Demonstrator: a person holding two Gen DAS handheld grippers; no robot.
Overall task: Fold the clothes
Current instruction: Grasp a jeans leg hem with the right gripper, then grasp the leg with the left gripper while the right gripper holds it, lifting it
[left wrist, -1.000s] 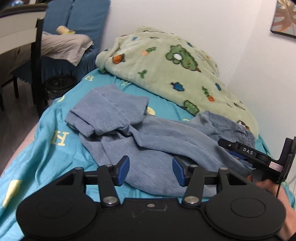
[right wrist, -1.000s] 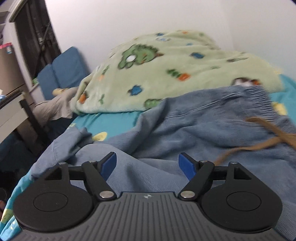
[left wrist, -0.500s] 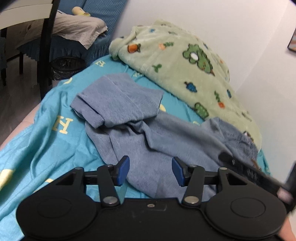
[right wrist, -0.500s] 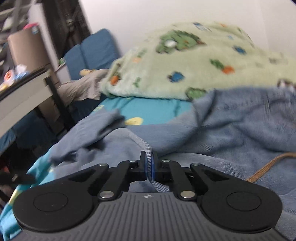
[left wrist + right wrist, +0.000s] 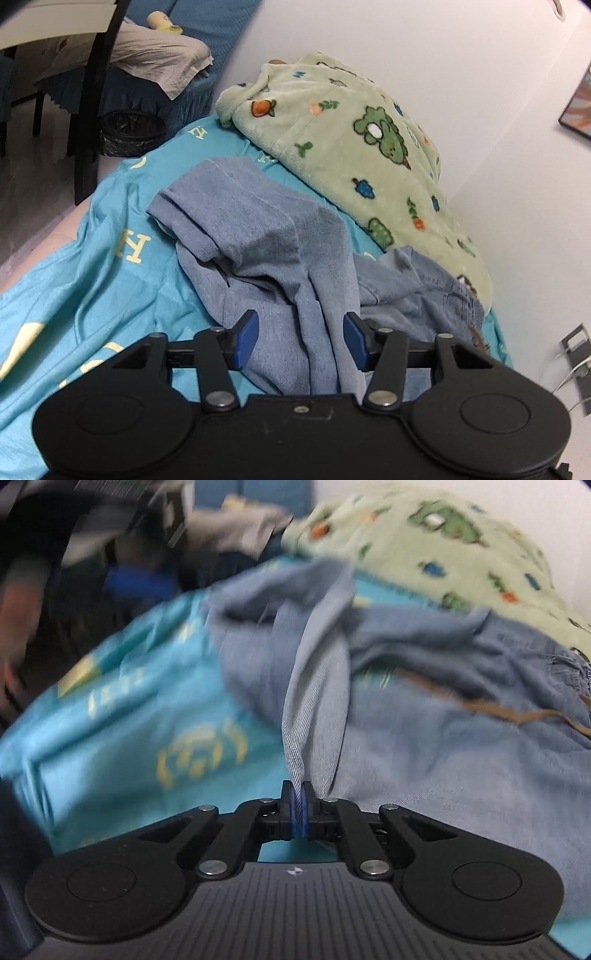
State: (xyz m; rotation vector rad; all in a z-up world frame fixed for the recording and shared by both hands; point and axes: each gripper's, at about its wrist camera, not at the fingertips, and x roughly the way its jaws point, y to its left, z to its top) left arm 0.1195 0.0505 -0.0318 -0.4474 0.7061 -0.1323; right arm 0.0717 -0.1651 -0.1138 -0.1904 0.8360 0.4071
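Nearest to me in the right wrist view, my right gripper [image 5: 299, 812] has its blue pads pressed together on a thin ridge of the blue denim trousers [image 5: 424, 716]. The pinched cloth rises from the jaws as a taut, narrow fold that runs away toward the middle of the bed. The picture is streaked with blur, so I can make out little more than shapes around it. To the right of the fold the trousers spread wide and flat, with a brown drawstring [image 5: 517, 712] lying across them near the gathered waistband.

In the left wrist view my left gripper [image 5: 300, 338] stands about half open, its pads apart with a hanging stretch of the trousers [image 5: 258, 251] seen between them. I cannot tell whether either pad touches the cloth; nothing looks clamped. Beyond the pads the trousers lie crumpled on the turquoise bed sheet [image 5: 92, 280], one leg doubled over with its hem toward the far left, the waistband bunched at the right edge of the bed.

Farther back, a pale green fleece blanket [image 5: 369, 147] printed with small animals and carrots lies heaped along the white wall, just behind the trousers. As for containers, I see only a dark bin [image 5: 131, 129] on the floor past the bed's far corner; its inside looks dark and I cannot tell what it holds. Behind it a beige cloth [image 5: 147, 55] is draped over blue seating.
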